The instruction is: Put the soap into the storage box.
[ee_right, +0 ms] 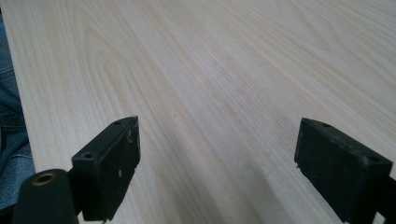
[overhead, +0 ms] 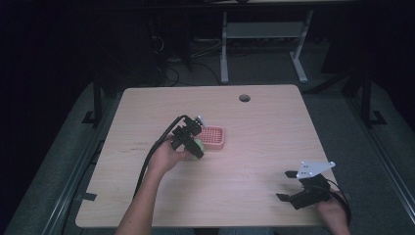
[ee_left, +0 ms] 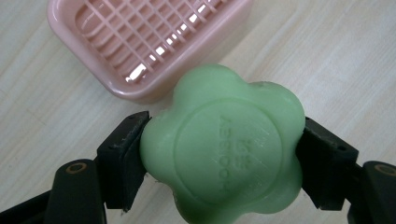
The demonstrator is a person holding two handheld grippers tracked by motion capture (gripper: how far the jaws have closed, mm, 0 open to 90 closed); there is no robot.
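Left gripper view: the left gripper (ee_left: 223, 154) is clamping a green flower-shaped soap (ee_left: 222, 149) just short of the pink soap dish (ee_left: 126, 88) — pinched only at its rounded lobes, the bar could be slipping free. The high view is adding the right gripper (overhead: 289, 187), jaws spread and empty, resting at the table's (overhead: 264, 137) near right edge.

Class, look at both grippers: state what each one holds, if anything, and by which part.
The left gripper clamps the green flower-shaped soap by two opposite side edges, beside the pink soap dish. The right gripper holds nothing, its jaws apart.
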